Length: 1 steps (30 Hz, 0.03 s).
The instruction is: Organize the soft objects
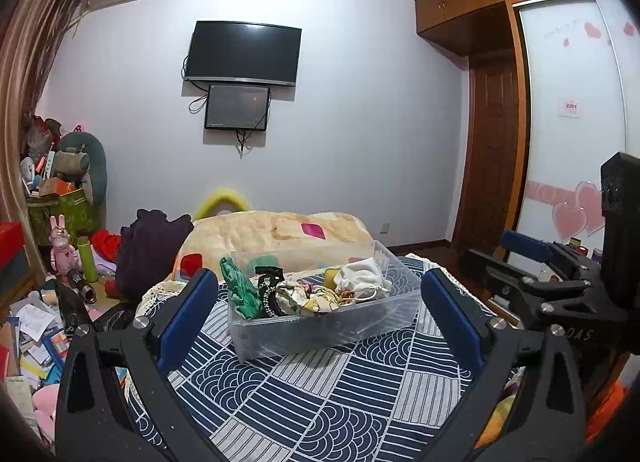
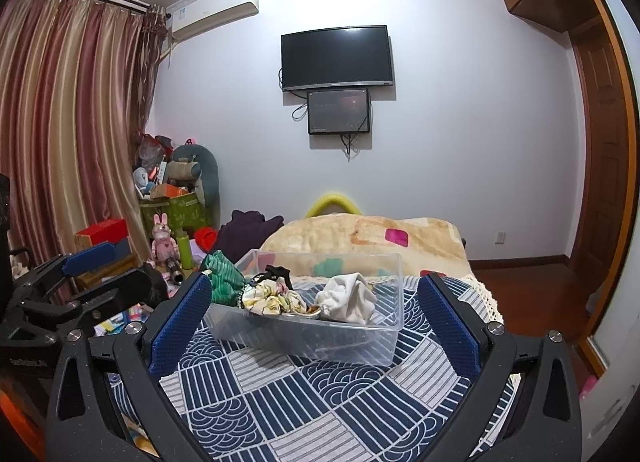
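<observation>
A: Clear bin sits at centre on the blue patterned cloth, bed under it. Soft stuff is already inside: green fabric at the 9 o'clock end, sticking up over the rim; black strap next to it; floral scrunchie mid; white cloth at the 3 o'clock end, with a yellow piece behind it.

B: Claws?

A: Left claw wide, empty, bin framed between the blue pads. Right claw same: wide, nothing held, bin straight ahead. Each shows at the edge of the other's view, right claw at 3 o'clock in the left view, left claw at 9 o'clock in the right view. So side by side, near each other.

B: Stage?

A: My read: near done, or about to rearrange. Can't see loose soft items on the cloth.

B: Risks?

A: Green fabric overhangs the rim; a pad brushing it could drag it out. Bin looks light on a soft bed, so a push on the wall probably slides or tips it. Strap and scrunchie look tangled; pulling one may lift both. Claws close together, a collision is possible if both go in.

B: Surroundings?

A: Beige blanket at 12, clutter on the floor at 9, TV on the wall.
</observation>
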Tool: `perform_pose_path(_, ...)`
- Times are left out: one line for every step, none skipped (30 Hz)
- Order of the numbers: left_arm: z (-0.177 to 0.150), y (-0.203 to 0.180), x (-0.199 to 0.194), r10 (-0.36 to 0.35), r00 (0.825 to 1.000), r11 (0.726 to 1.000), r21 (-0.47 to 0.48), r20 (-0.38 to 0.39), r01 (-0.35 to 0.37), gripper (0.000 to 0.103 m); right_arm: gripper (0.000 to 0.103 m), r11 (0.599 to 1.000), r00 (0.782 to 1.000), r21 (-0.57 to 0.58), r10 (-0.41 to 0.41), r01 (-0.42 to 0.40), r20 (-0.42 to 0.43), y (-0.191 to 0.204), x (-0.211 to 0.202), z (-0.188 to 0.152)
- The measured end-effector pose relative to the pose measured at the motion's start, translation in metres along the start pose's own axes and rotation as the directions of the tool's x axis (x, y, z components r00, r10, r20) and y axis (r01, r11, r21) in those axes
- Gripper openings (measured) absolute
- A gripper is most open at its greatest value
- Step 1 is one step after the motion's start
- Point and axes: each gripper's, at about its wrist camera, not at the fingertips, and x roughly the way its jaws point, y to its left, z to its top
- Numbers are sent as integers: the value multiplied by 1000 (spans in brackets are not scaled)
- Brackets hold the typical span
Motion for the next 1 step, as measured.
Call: perform_pose_path(0, 0, 0, 0, 1000, 1000, -1, -1, 0, 103, 103, 1000, 1000, -1, -1, 1, -2, 0, 0, 0)
